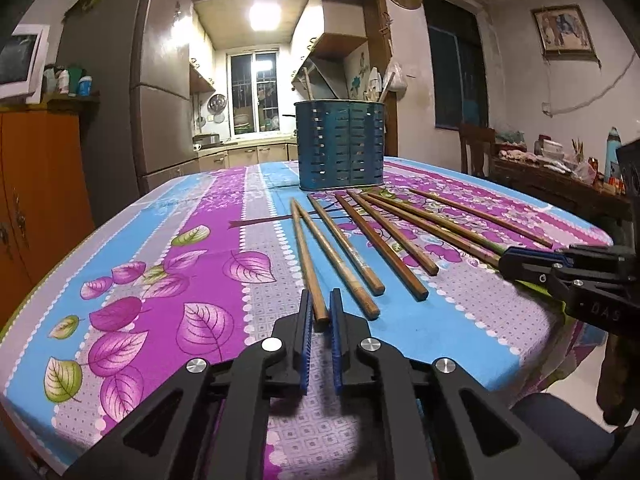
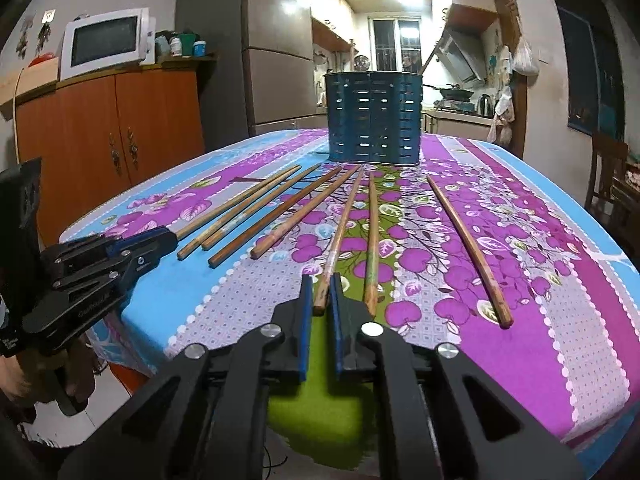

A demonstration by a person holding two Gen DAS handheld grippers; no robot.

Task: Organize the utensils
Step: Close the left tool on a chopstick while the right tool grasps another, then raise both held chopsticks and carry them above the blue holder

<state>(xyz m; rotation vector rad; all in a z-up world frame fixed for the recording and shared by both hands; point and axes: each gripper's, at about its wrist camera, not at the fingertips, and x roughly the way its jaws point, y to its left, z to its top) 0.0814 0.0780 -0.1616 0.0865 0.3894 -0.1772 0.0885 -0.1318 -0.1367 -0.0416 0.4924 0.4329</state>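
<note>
Mostly bare wooden chopsticks (image 1: 362, 240) fan toward a slotted blue holder (image 1: 341, 146).

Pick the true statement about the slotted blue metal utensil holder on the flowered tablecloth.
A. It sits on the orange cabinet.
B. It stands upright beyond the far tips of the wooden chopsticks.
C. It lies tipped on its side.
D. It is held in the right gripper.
B: the slotted blue metal utensil holder stands upright on the flowered tablecloth, past the far tips of the wooden chopsticks fanned out before it.
</note>
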